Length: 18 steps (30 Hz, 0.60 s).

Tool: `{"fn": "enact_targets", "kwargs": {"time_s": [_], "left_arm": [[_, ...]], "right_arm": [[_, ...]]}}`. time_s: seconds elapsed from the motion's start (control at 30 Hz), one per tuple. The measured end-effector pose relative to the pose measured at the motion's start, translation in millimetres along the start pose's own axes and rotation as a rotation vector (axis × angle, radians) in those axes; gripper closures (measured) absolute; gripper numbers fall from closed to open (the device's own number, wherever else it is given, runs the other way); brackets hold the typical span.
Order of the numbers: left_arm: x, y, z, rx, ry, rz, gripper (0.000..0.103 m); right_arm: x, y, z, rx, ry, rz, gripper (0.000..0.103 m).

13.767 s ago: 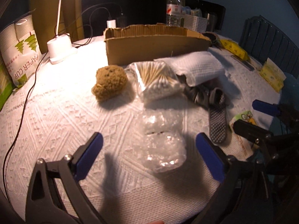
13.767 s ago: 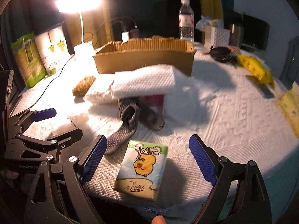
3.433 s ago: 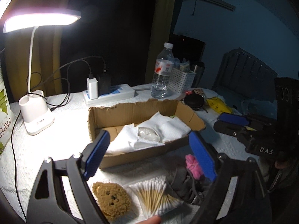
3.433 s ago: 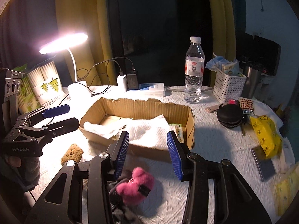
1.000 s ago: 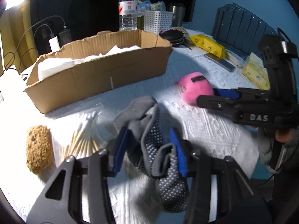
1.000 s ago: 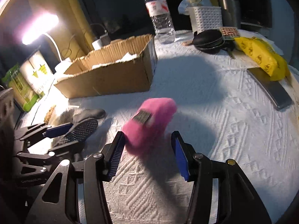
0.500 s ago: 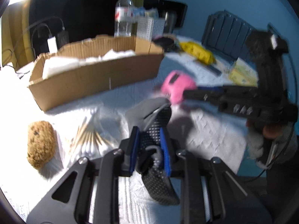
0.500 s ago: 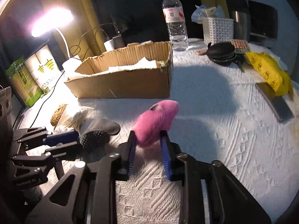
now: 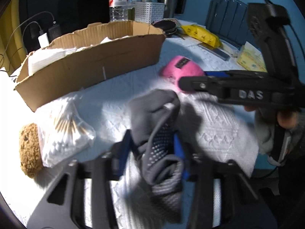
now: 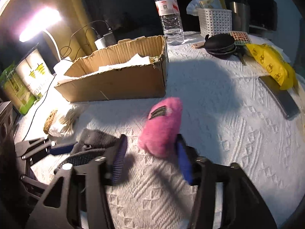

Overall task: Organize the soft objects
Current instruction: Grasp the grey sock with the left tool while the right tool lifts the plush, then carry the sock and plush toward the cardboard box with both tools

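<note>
My left gripper (image 9: 152,152) is shut on a grey grip sock (image 9: 158,133) and holds it above the white tablecloth. My right gripper (image 10: 150,158) has its jaws apart around a pink plush toy (image 10: 162,127), which rests against the right finger (image 10: 184,162); the same toy (image 9: 181,71) shows in the left wrist view beside the right gripper's arm. The cardboard box (image 10: 118,78) with white towels inside stands behind, also in the left wrist view (image 9: 91,64). A brown sponge (image 9: 29,152) and a bag of cotton swabs (image 9: 64,131) lie at the left.
A water bottle (image 10: 168,13), white basket (image 10: 214,21), black round case (image 10: 220,44), yellow packet (image 10: 270,64) and a dark flat device (image 10: 280,97) stand to the right. A lamp (image 10: 40,22), charger cables and a paper-cup pack (image 10: 32,72) are at the left.
My right gripper's jaws have widened around the pink toy since half a second ago. My left gripper stays shut on the grey sock and has lifted it slightly.
</note>
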State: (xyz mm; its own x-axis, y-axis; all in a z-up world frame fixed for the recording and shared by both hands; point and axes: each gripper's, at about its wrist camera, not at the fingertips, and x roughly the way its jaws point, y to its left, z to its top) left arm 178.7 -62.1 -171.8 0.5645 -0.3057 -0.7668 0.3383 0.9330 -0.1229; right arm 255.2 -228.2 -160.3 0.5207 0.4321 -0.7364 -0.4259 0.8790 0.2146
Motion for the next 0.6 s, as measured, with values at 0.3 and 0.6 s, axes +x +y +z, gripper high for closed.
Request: {"fn": "enact_targets", "kwargs": {"time_s": [0.3,0.6], "left_arm": [[-25.0,-2.7,3.3,-0.013,-0.083,-0.052,0.071],[-55.3,23.0,18.6,-0.075,-0.165,-0.009,0.071]], "right_arm": [[6.1,1.0,5.5,-0.027,0.004,-0.027,0.076],[-27.8,13.6,18.6,-0.075,-0.073,-0.027,0.078]]}}
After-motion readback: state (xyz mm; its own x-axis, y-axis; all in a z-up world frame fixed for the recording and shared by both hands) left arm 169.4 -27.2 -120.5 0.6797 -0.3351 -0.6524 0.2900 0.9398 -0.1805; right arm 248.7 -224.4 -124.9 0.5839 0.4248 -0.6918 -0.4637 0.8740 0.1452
